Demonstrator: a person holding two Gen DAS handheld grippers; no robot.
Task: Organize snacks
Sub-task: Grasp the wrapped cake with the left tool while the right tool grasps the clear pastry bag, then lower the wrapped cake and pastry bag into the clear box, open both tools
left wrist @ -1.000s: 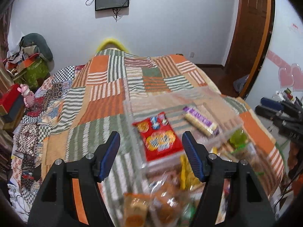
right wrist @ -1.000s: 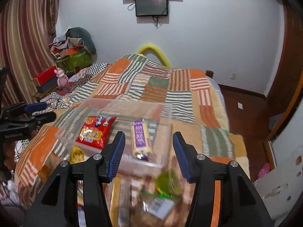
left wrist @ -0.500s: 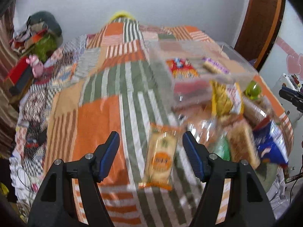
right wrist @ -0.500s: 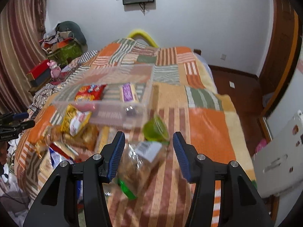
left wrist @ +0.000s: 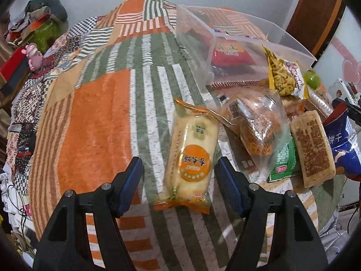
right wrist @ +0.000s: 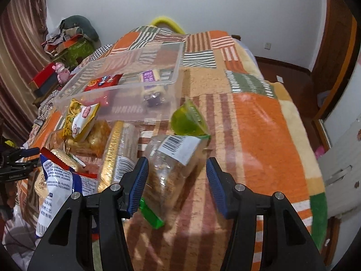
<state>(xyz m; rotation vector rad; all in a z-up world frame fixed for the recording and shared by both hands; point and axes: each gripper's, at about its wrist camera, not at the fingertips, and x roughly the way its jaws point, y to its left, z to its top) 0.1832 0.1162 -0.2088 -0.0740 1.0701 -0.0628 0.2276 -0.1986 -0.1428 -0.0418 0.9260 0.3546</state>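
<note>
A clear plastic bin (left wrist: 246,36) (right wrist: 126,103) sits on the patchwork blanket and holds a red snack packet (left wrist: 230,54) and a purple-wrapped bar (right wrist: 150,83). Loose snacks lie piled in front of it. My left gripper (left wrist: 179,178) is open and straddles a pale rice-cracker packet with an orange label (left wrist: 191,158). My right gripper (right wrist: 176,180) is open, just above a clear bag with a barcode label (right wrist: 173,158). A green jelly cup (right wrist: 188,119) lies beyond it. The left gripper also shows at the left edge of the right wrist view (right wrist: 18,162).
The pile holds a yellow chip bag (left wrist: 284,74), a clear bag of orange crackers (left wrist: 257,124), a brown biscuit pack (left wrist: 312,149), a blue bag (right wrist: 58,185) and a gold-edged pack (right wrist: 119,149). The bed edge drops off to the right (right wrist: 315,149). Clutter stands at far left (left wrist: 33,33).
Both grippers have dropped lower and closer to the pile. The cracker packet now lies between the left fingers, and the clear barcode bag between the right fingers. Both stay open.
</note>
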